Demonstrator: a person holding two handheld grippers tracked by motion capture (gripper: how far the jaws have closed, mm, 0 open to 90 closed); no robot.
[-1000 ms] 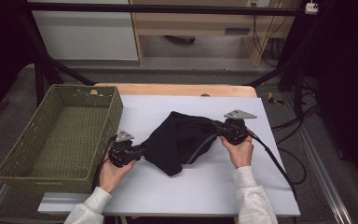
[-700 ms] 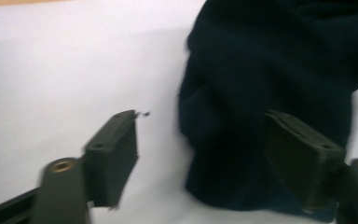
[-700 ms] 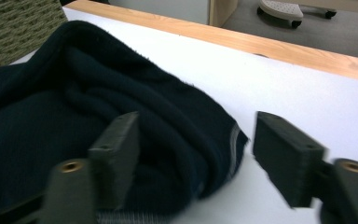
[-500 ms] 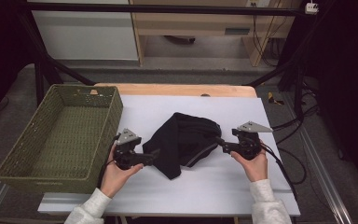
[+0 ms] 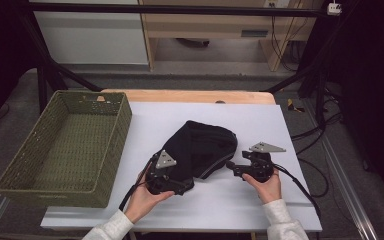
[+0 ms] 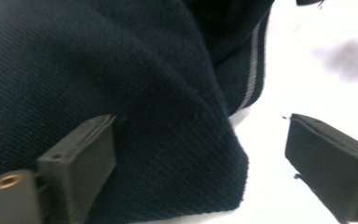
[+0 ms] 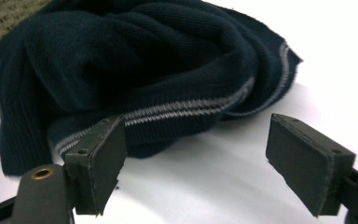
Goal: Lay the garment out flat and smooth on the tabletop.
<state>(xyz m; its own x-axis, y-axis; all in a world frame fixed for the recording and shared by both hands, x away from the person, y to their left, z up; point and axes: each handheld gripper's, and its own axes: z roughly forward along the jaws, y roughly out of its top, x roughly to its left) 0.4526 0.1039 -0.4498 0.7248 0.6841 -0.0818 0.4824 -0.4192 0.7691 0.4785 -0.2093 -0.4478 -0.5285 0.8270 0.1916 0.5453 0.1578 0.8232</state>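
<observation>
The dark knitted garment (image 5: 200, 150) lay bunched on the white desk (image 5: 290, 200), between the two grippers. The left gripper (image 6: 200, 163) had just been opening; its fingers (image 6: 81, 158) stood apart, a fold of cloth between them but unpressed. The right gripper (image 7: 196, 158) had likewise just been opening, fingers apart over bare desk, the striped hem just beyond their tips. To regrasp well, each should probably close on a single outer edge rather than the heap. The high view showed the green wicker basket (image 5: 30, 180) beside the left hand (image 5: 142, 200); the right gripper view revealed the grey hem stripes (image 7: 191, 106).
</observation>
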